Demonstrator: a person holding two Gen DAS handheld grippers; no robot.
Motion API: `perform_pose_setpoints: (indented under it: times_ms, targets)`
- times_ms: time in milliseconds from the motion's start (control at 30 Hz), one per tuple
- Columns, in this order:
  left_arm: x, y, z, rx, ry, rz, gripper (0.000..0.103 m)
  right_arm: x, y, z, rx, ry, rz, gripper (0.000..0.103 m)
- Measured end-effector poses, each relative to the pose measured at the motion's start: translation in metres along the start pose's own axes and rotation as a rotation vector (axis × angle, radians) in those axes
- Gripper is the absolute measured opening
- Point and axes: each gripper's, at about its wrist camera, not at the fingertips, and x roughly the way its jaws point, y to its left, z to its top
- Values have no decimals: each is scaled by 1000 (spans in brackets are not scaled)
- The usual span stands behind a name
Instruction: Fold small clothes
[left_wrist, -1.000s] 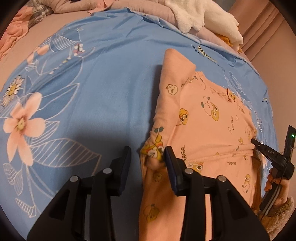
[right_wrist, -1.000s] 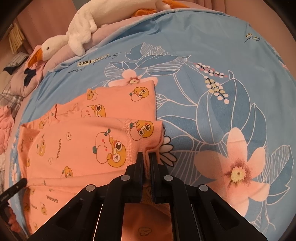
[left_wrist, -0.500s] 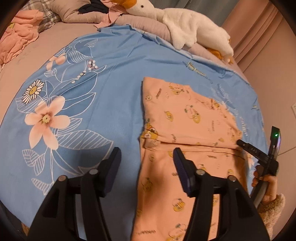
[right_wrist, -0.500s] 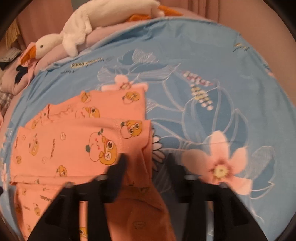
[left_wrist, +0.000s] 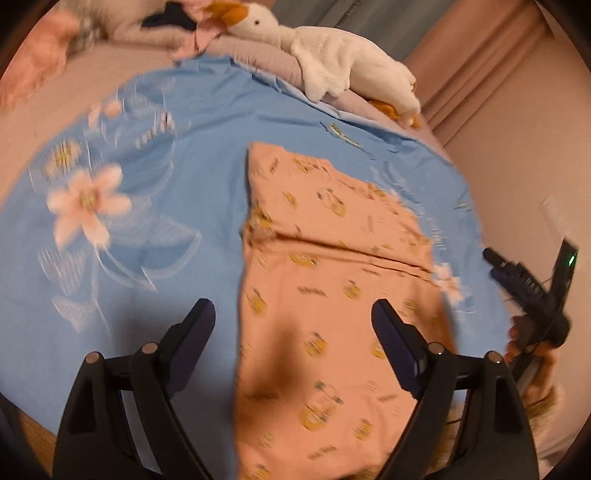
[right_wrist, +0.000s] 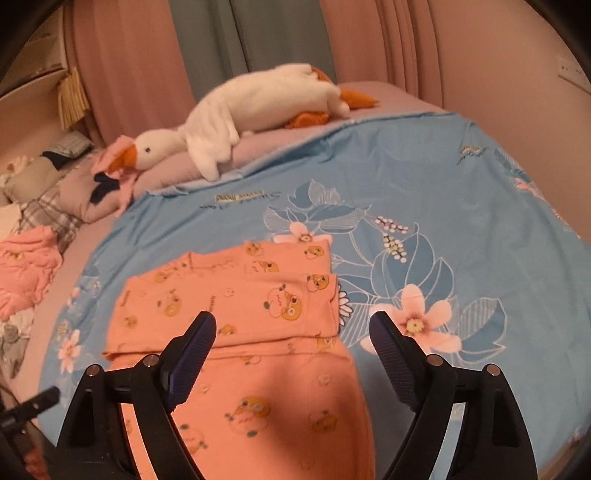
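Note:
A small orange garment with cartoon prints (left_wrist: 332, 280) lies flat on the blue floral sheet (left_wrist: 177, 177), with its sleeves folded across the body; it also shows in the right wrist view (right_wrist: 236, 306). My left gripper (left_wrist: 291, 321) is open and empty, held above the garment's lower half. My right gripper (right_wrist: 291, 328) is open and empty, held above the garment's near part. The right gripper also shows at the right edge of the left wrist view (left_wrist: 532, 291).
A white plush goose (right_wrist: 255, 110) lies on a mauve pillow at the far side of the bed. A crumpled pink garment (right_wrist: 22, 269) and plaid pillows (right_wrist: 48, 218) lie at the left. Pink curtains (right_wrist: 369, 40) hang behind. The sheet's near edge (left_wrist: 29, 406) is close to me.
The right gripper let go of the garment's folded sleeve and opened wide. The left gripper opened wider. Both grippers drew back and up from the garment, which now lies flat.

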Motion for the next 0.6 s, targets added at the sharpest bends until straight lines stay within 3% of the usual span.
perform_pose_setpoints:
  times_ms: [133, 200, 333, 467, 600]
  targets:
    - [-2, -1, -20, 41, 21, 19, 86, -13, -3, -14, 41, -6, 75, 85]
    - [-1, 2, -28, 44, 33, 47, 86, -17, -5, -22, 51, 5, 66, 85]
    - [10, 9, -47, 22, 113, 36, 86, -29, -6, -47, 43, 16, 11, 85]
    - [21, 14, -69, -6, 199, 20, 69, -36, -14, -77, 54, 69, -2, 85]
    - [20, 10, -81, 20, 209, 38, 67, -42, -17, -107, 34, 142, -6, 85]
